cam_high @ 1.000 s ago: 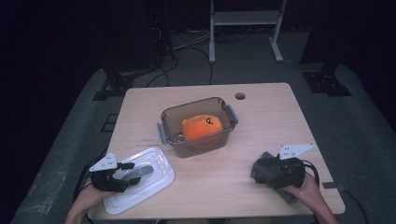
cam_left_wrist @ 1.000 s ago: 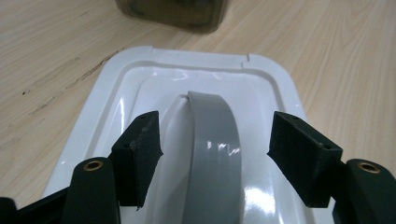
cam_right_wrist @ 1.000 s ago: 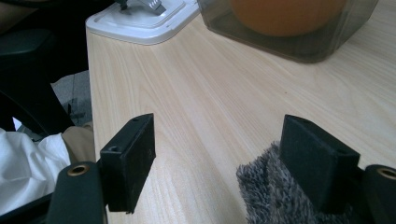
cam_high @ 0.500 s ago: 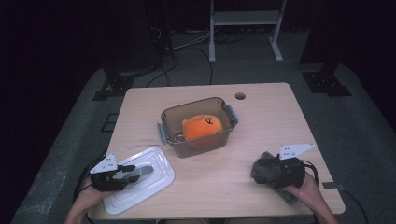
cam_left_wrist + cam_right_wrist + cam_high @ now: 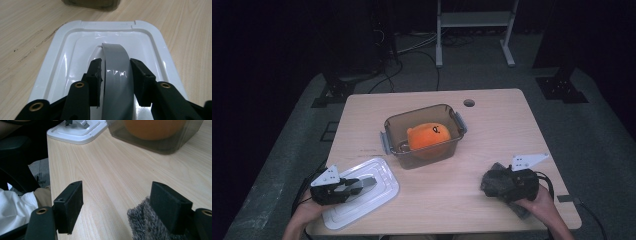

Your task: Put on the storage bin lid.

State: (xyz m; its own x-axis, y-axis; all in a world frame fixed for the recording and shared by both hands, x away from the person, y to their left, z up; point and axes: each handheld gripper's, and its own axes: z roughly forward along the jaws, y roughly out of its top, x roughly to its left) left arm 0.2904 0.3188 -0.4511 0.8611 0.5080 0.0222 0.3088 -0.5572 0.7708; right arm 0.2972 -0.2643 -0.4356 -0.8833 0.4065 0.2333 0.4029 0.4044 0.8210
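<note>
A white lid point(image 5: 371, 196) lies flat at the table's front left, with a grey arched handle point(image 5: 115, 75) on top. My left gripper point(image 5: 368, 183) sits over it. Its jaws have just been closing, and both pads now press the sides of the handle point(image 5: 362, 184); the left gripper point(image 5: 115, 65) is shut on it. A smoky clear box point(image 5: 426, 154) stands mid-table, and an orange plush toy point(image 5: 428, 136) sits inside. At the front right, my right gripper point(image 5: 491, 183) rests open on a dark grey fuzzy cloth point(image 5: 492, 176). The cloth point(image 5: 147, 223) lies beside one pad of the right gripper point(image 5: 117, 195), not pinched.
The light wood table point(image 5: 492, 130) has a cable hole point(image 5: 469, 103) near its far edge. A metal stand point(image 5: 474, 20) and cables sit on the floor behind. In the right gripper view, the table's near edge point(image 5: 48, 165) drops to the person's lap.
The left gripper's jaws have closed in on the lid's grey handle. Neither hand has shifted, and the right gripper is as it was.
</note>
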